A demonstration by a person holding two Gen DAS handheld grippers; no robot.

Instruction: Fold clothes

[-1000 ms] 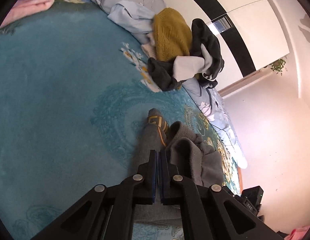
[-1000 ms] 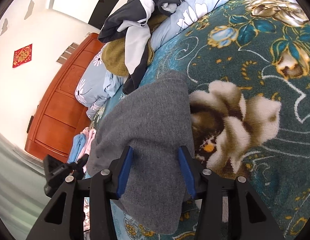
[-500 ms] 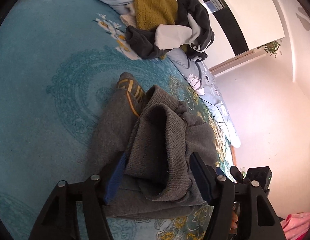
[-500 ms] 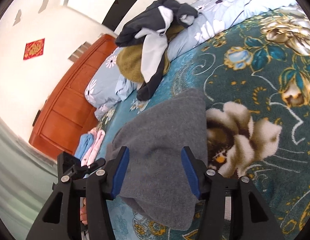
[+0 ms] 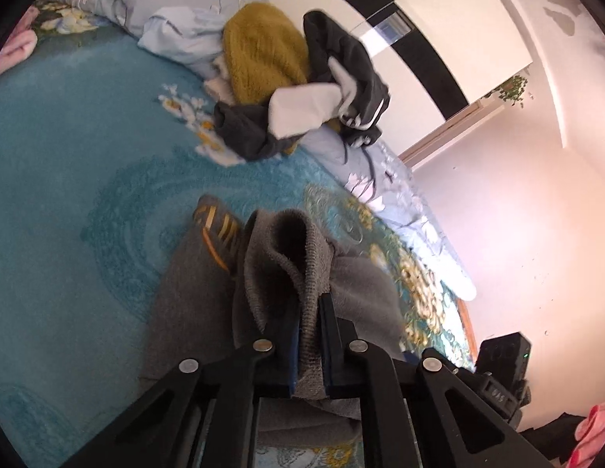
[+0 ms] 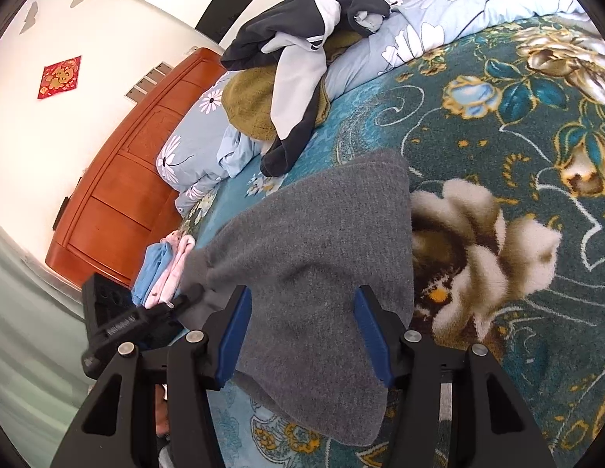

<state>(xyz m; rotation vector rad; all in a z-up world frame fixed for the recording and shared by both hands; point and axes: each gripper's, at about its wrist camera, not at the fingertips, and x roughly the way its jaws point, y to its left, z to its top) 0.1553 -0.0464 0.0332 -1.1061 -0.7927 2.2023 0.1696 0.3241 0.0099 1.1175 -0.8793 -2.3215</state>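
My left hand-held gripper [image 5: 309, 335] pinches a ribbed edge of the grey sweater [image 5: 271, 273], bunched on the teal bed cover [image 5: 68, 195].

Red square paper sign [image 6: 59, 77] with a gold figure on the white wall, character not readable, small print on the black device [image 6: 123, 325] too blurred

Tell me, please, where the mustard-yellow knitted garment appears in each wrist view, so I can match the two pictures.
Left wrist view: the mustard-yellow knitted garment is at upper centre, in the pile left of the dark grey and white garment.
Right wrist view: the same garment is at upper left of centre, partly under that dark grey and white garment.
Shared landmark: the grey sweater in the foreground of both.
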